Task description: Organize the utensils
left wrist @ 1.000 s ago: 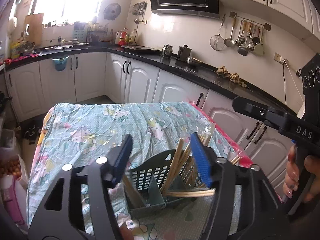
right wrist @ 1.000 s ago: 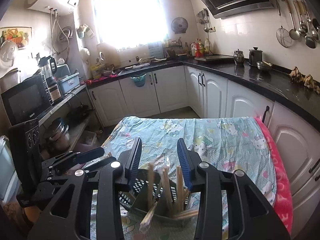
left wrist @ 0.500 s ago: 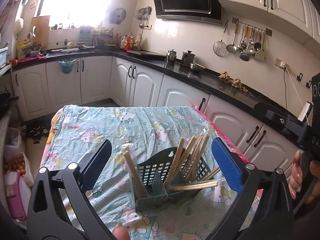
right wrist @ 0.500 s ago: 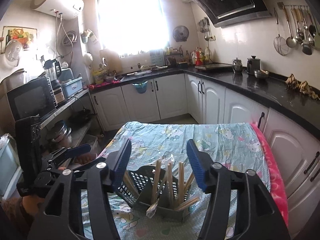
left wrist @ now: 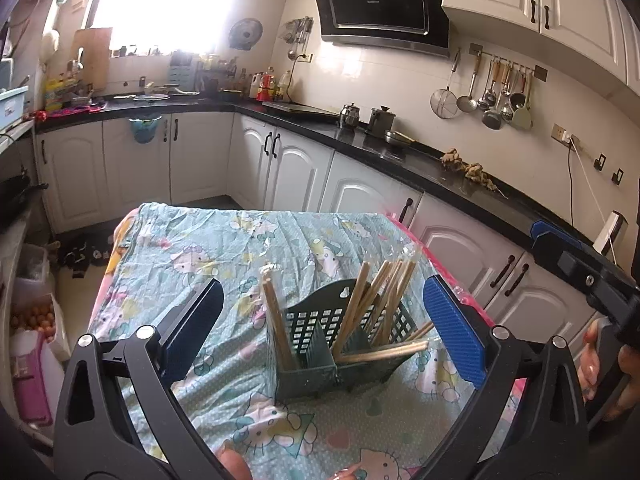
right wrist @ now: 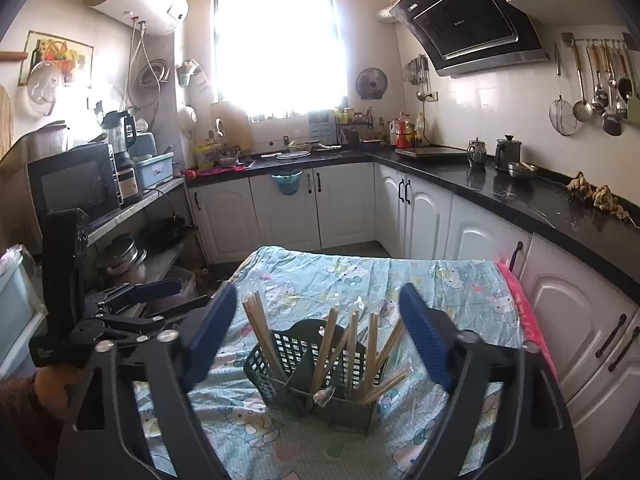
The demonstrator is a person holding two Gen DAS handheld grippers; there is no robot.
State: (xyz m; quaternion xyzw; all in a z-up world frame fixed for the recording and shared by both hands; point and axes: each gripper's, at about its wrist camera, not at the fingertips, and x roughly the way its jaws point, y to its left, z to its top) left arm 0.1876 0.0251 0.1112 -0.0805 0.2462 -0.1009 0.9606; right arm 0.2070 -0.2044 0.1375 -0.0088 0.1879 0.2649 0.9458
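Nearest the lens, the left hand-held gripper (left wrist: 322, 330) stands spread wide, nothing between its pads; its jaws opened earlier in the last second. The right hand-held gripper (right wrist: 316, 334) is also wide and empty, its jaws having just been opening.

Just beyond both, on the cartoon-print cloth (left wrist: 224, 248) covering the bench, sits the dark green utensil basket (left wrist: 320, 364), free of either gripper. Wooden chopsticks (left wrist: 380, 300) lean toward one o'clock in its right compartment, a few lying almost flat across the rim. A separate pair (left wrist: 276, 320) stands in the left compartment, tilted toward eleven o'clock. In the right wrist view a metal spoon (right wrist: 325, 394) rests at the basket's front wall.

Farther off, white cabinets (right wrist: 344, 204) run under a black worktop (right wrist: 516, 192), with ladles (left wrist: 492, 96) hanging at two o'clock.
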